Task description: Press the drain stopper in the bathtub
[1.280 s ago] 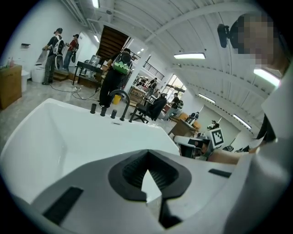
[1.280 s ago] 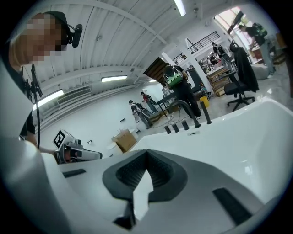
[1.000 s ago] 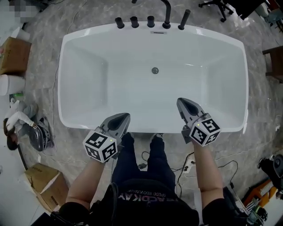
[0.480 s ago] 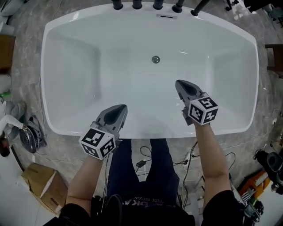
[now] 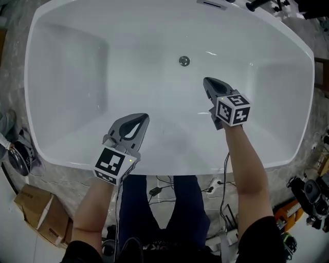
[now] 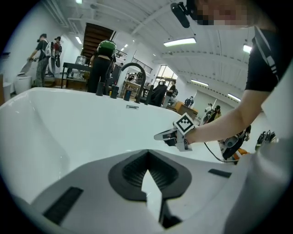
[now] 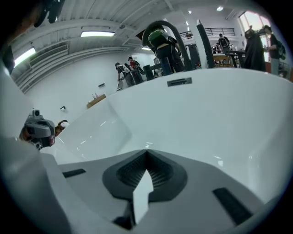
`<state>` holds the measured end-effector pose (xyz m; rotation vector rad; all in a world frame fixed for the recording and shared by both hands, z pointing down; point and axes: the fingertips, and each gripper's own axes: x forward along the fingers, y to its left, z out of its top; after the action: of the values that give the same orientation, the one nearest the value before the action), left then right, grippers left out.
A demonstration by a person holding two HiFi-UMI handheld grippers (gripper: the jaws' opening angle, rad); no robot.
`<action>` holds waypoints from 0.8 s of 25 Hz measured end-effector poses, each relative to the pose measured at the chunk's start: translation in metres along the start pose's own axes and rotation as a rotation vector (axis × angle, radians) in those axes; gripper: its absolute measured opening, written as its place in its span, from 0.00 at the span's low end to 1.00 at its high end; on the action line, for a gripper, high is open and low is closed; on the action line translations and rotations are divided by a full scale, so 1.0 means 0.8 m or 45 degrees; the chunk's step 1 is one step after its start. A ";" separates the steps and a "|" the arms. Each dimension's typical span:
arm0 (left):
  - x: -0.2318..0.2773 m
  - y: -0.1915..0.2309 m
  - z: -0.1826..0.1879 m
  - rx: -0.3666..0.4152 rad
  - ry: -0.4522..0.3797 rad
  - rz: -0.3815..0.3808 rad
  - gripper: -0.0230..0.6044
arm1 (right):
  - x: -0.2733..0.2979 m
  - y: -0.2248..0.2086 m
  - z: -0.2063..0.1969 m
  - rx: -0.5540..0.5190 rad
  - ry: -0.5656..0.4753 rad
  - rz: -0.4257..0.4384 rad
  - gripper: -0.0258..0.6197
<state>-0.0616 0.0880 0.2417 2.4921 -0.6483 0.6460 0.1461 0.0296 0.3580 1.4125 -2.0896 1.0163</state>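
Observation:
A round metal drain stopper [image 5: 184,61] sits in the floor of the white bathtub [image 5: 61,56], toward its far side. My right gripper [image 5: 206,81] hangs inside the tub, shut and empty, its tip a short way to the near right of the stopper. My left gripper [image 5: 144,118] is also shut and empty, over the tub's near part, left of centre. In the left gripper view, the left gripper [image 6: 147,153] points across the tub at the right gripper [image 6: 176,135]. The right gripper [image 7: 146,153] faces the far wall and overflow plate [image 7: 179,82]. Neither gripper view shows the stopper.
Black faucet fittings [image 5: 257,5] stand on the tub's far rim. Cardboard boxes [image 5: 36,215] lie on the floor at near left, cables [image 5: 159,190] run by the person's legs, and tools [image 5: 308,195] sit at the right. People stand beyond the tub [image 6: 100,64].
Both grippers have moved forward over the tub, and the head view has closed in. The right gripper now sits nearer the drain stopper. Both stay shut.

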 end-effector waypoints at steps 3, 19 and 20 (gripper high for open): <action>0.011 0.015 -0.013 -0.030 -0.016 0.026 0.05 | 0.036 -0.014 -0.021 -0.003 0.051 -0.012 0.06; 0.054 0.064 -0.055 -0.156 0.011 0.074 0.05 | 0.221 -0.094 -0.102 -0.103 0.293 -0.039 0.06; 0.058 0.066 -0.055 -0.173 0.006 0.079 0.05 | 0.233 -0.102 -0.107 -0.106 0.304 -0.044 0.06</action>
<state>-0.0681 0.0568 0.3182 2.3523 -0.7456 0.6092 0.1421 -0.0364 0.5686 1.2182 -1.9052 1.0181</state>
